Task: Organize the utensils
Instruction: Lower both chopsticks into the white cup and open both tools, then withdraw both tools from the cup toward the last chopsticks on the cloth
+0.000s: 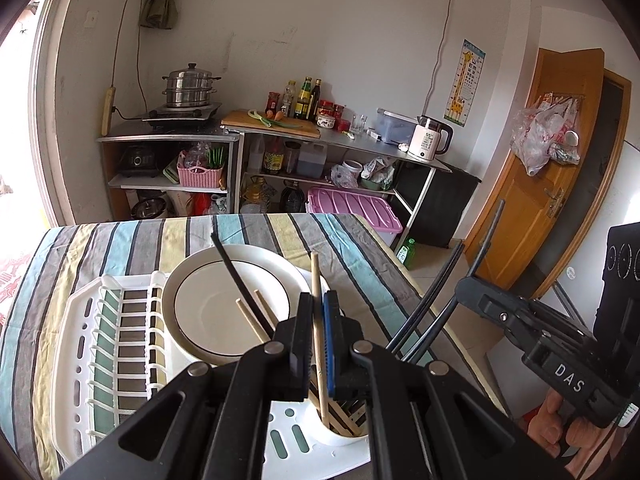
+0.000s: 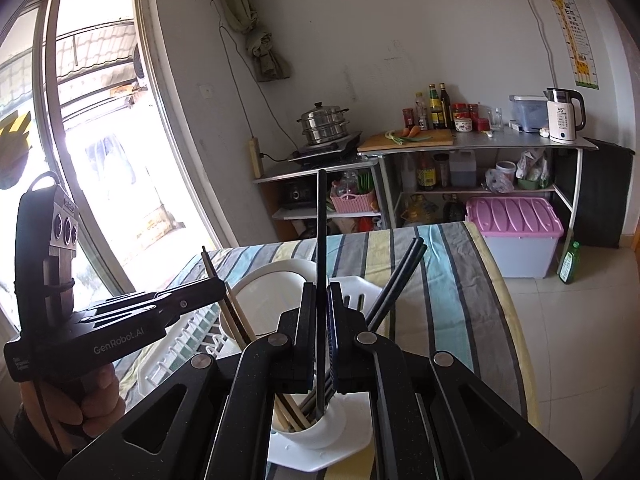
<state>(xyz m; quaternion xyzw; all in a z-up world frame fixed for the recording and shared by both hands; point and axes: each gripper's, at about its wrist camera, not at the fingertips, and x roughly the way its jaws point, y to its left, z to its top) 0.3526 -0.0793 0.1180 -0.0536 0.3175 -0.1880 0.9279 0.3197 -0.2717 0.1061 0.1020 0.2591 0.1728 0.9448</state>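
Left wrist view: jaws clamped 1 light, stiff wooden chopstick (image 1: 318,320) mid-shaft; right jaws clamped seemingly slippery black chopstick (image 2: 321,280).

Left gripper (image 1: 319,322) clamped tight, angled down; right gripper (image 2: 321,312) likewise, side by side, each hand-held.

Tablecloth (image 1: 352,240): stripes of teal, grey, pale yellow, w/ thin black lines. Dish rack (image 1: 80,320) white. Plate (image 1: 224,280) white, thin black ring. Utensil cup (image 2: 320,428) white. Chopsticks: one tan wood (image 1: 316,300), one black (image 2: 321,240). Storage bin lid (image 2: 516,216) pink. Basket (image 1: 200,176) pink.
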